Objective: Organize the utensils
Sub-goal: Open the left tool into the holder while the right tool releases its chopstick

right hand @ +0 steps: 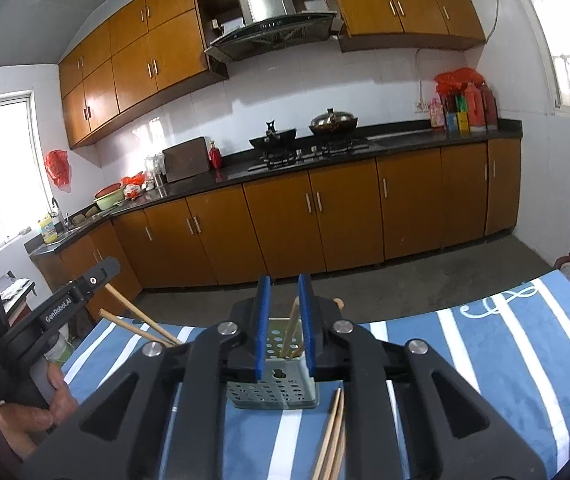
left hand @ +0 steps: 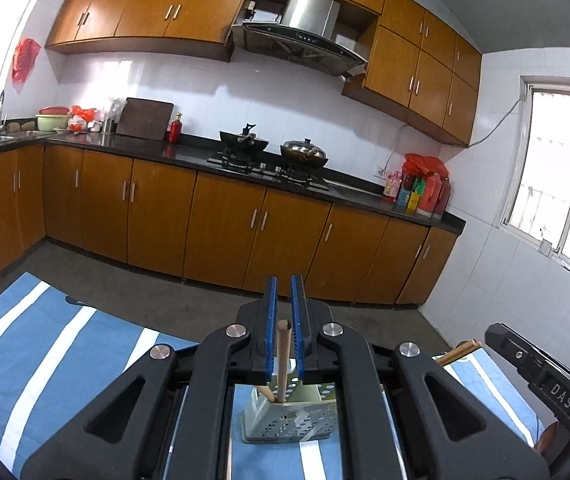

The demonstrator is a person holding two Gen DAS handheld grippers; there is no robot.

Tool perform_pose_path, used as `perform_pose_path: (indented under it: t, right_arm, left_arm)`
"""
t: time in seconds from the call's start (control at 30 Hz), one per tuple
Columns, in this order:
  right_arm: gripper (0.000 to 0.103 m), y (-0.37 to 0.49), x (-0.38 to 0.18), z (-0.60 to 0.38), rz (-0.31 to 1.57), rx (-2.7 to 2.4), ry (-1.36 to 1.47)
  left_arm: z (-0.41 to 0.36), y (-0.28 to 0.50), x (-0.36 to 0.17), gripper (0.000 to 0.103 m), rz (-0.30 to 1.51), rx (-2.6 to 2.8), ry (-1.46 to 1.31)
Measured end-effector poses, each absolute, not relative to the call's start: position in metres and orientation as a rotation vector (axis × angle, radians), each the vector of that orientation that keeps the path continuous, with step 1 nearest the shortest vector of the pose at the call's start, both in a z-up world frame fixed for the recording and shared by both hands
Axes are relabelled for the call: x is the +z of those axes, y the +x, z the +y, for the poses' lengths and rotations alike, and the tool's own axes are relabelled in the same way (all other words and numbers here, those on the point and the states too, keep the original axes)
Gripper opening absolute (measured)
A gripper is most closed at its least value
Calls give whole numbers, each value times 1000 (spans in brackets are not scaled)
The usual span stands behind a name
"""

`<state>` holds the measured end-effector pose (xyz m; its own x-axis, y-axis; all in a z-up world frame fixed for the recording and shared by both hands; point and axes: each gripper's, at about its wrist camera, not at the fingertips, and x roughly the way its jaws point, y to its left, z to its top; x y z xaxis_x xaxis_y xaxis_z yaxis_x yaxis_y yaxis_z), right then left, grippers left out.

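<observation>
Centrally, the holder [left hand: 289, 416], a grey-green perforated utensil box, stands upright on the blue cloth [left hand: 45, 360] with white stripes. All places below are given from the holder.

In the left wrist view a wooden stick [left hand: 283, 360] rises from the holder's top, leaning a bit, its upper end between the two blue pads. A second, shorter wooden end [left hand: 264, 393] pokes out just left of it inside the holder. The left gripper [left hand: 284, 320] sits above the holder, pads a narrow gap apart. The stick fills most of that gap, but actual contact can't be told from here.

In the right wrist view the right gripper [right hand: 285, 320] is right over the holder [right hand: 273, 388], pads moderately apart, straddling its back wall with nothing clamped. One thin stick [right hand: 289, 330] stands in the holder between the pads without touching them. A rounded wooden tip [right hand: 338, 302] shows just behind the right pad.

Right of the holder's front, loose chopsticks [right hand: 331, 436] lie on the cloth [right hand: 505, 340]. Left of the holder, the other gripper [right hand: 81, 292] comes in with two chopsticks [right hand: 141, 322] angled down toward it; its pads are hidden in this view. A hand [right hand: 41, 408] grips its handle.

Far behind the holder: kitchen counter [left hand: 189, 152], stove with wok [left hand: 245, 142] and lidded pan [left hand: 304, 151], hood [left hand: 305, 28], brown cabinets [left hand: 225, 220].
</observation>
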<state>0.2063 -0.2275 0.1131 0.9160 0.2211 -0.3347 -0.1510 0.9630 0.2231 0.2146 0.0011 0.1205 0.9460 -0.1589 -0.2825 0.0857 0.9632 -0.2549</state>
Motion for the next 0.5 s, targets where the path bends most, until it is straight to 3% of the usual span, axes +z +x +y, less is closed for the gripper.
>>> perform_pose_path:
  t: [0.23, 0.5]
  right_arm:
    - [17, 164, 100, -257, 353, 134, 216]
    - [18, 163, 0, -277, 620, 53, 268]
  left_arm:
    - [20, 180, 118, 8, 299, -114, -233]
    - [39, 158, 49, 8, 469, -49, -149]
